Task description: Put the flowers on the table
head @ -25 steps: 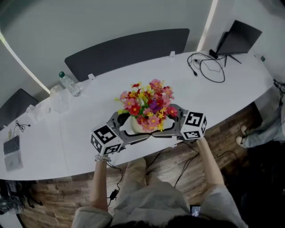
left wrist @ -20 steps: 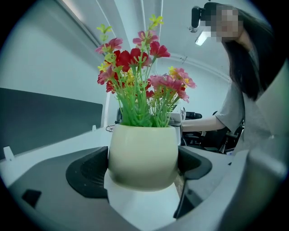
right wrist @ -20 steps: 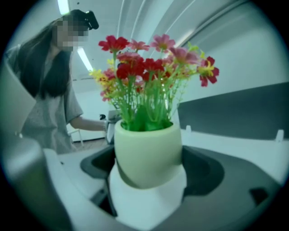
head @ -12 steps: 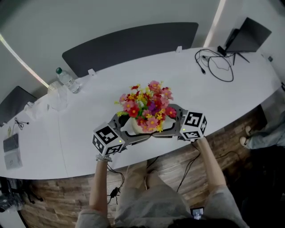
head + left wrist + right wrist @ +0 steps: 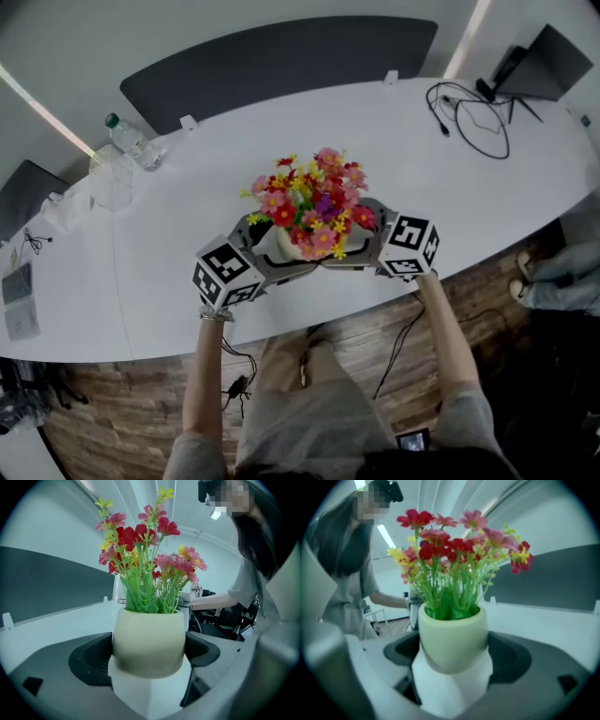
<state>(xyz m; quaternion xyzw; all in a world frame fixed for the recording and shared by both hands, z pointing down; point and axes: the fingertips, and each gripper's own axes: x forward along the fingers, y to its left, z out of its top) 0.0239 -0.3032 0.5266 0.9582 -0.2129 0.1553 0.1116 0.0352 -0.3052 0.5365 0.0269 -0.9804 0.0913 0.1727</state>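
Note:
A cream pot (image 5: 289, 249) holds a bunch of red, pink and yellow flowers (image 5: 311, 204). It sits over the near edge of the white table (image 5: 441, 197), and I cannot tell if it touches the top. My left gripper (image 5: 267, 263) grips the pot from the left and my right gripper (image 5: 361, 246) from the right. In the left gripper view the pot (image 5: 149, 641) fills the space between the dark fingers (image 5: 89, 660). The right gripper view shows the same pot (image 5: 453, 641) clamped between its fingers (image 5: 511, 660).
A water bottle (image 5: 128, 142) and a clear cup (image 5: 112, 180) stand at the table's far left, with papers (image 5: 19, 300) nearer. Black cables (image 5: 473, 117) and a dark stand (image 5: 544, 61) lie at the far right. A dark curved panel (image 5: 281, 66) runs behind the table.
Both grippers have carried the pot a little farther in over the table's near edge. Both grips on the pot look unchanged.

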